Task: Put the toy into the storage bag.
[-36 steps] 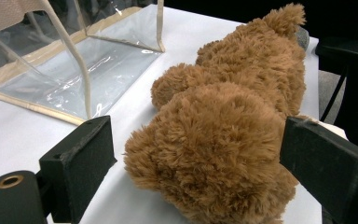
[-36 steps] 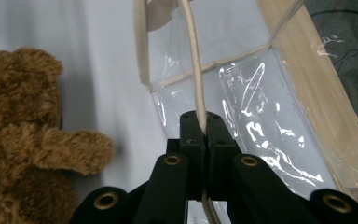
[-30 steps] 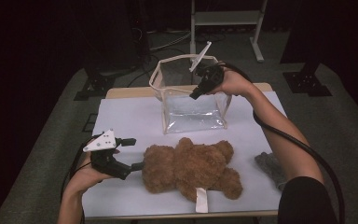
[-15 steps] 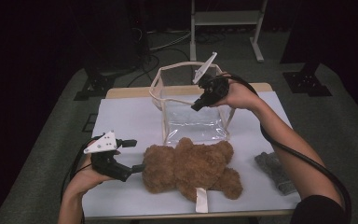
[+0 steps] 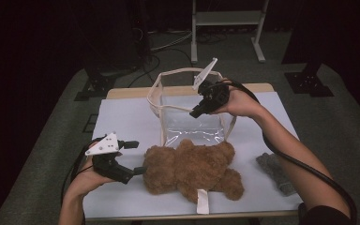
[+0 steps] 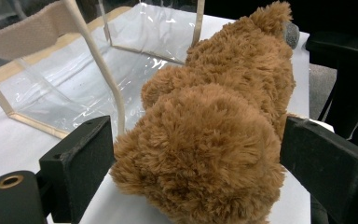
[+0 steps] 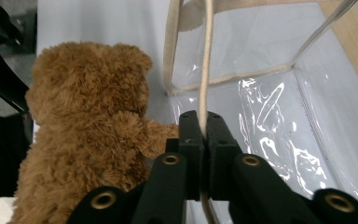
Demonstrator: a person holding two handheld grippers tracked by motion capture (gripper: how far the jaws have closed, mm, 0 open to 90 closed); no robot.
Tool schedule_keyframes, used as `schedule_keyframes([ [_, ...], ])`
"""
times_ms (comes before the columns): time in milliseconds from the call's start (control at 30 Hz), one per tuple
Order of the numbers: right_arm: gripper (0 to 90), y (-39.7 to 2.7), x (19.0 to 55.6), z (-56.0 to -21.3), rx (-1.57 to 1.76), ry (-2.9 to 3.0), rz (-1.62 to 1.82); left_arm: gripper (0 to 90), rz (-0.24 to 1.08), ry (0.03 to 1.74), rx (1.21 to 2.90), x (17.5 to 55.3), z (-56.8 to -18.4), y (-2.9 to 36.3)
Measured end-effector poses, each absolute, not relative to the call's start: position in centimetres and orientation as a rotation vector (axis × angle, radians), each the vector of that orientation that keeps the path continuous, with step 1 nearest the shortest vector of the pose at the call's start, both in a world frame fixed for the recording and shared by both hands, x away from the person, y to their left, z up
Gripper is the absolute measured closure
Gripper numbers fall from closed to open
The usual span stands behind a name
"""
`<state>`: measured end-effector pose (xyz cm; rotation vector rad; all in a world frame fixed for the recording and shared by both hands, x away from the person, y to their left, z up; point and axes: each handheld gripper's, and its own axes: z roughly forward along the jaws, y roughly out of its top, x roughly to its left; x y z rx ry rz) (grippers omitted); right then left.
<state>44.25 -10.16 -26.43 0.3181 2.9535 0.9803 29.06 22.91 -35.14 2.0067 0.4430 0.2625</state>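
- high view: the left tool (image 5: 138,157) sits at the near left of the white surface (image 5: 131,122), its jaws spread wide with the head end of the brown teddy bear (image 5: 192,166) between them. the bear lies flat, stretching away from this tool towards the right, with a white tag (image 5: 201,202) at its near edge.
- high view: the right tool (image 5: 195,112) is raised over the clear bag (image 5: 192,117), which stands open just beyond the bear. its jaws are clenched at the bag's near rim. a grey cloth (image 5: 276,172) lies on the surface below the right forearm, well apart from the bear.
- left gripper view: the bear (image 6: 214,135) bulges up between the two black jaws; fur lies against the left jaw, while a contact on the right side i cannot tell. this tool stands released, not squeezing the toy. the clear bag (image 6: 74,93) stands ahead and to the left of the jaws, one cream handle strap (image 6: 100,60) rising just beside the left jaw.
- right gripper view: the jaws are pressed together on the bag's cream strap (image 7: 206,60), which runs straight up from between them. the clear bag (image 7: 279,116) opens ahead and to the right of this tool; the bear (image 7: 88,130) lies to the left, close against the bag's corner.
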Motion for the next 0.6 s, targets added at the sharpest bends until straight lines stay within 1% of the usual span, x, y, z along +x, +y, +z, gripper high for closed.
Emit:
schedule_keyframes([
  [33,67.7,-10.5,44.4,-26.1,0.34,2.932,1.017,9.0,0.263,0.443,2.007,29.1,-35.1,23.0],
  [67,67.7,-10.5,44.4,-26.1,0.34,2.932,1.017,9.0,0.263,0.443,2.007,29.1,-35.1,23.0],
  [100,60.0,-11.0,44.4,-25.6,0.358,2.909,1.043,9.0,0.266,0.443,2.012,29.1,-35.2,23.0],
  [133,55.4,-11.2,44.3,-25.3,0.365,2.894,1.057,9.0,0.266,0.443,2.012,29.1,-35.2,23.0],
  [167,55.4,-11.2,44.3,-25.3,0.365,2.894,1.057,9.0,0.264,0.447,2.013,29.1,-35.2,23.0],
  [267,45.9,-12.0,43.9,-24.3,0.362,2.847,1.092,9.0,0.263,0.446,2.017,29.2,-35.3,23.0],
  [400,39.6,-12.8,43.0,-23.1,0.36,2.816,1.139,9.0,0.265,0.45,2.019,29.2,-35.3,23.0],
  [433,37.1,-13.0,42.3,-22.7,0.341,2.81,1.138,9.0,0.269,0.45,2.019,29.2,-35.3,23.1],
  [600,34.8,-12.9,40.5,-22.2,0.283,2.813,1.155,9.0,0.27,0.456,2.016,29.1,-35.4,23.2],
])
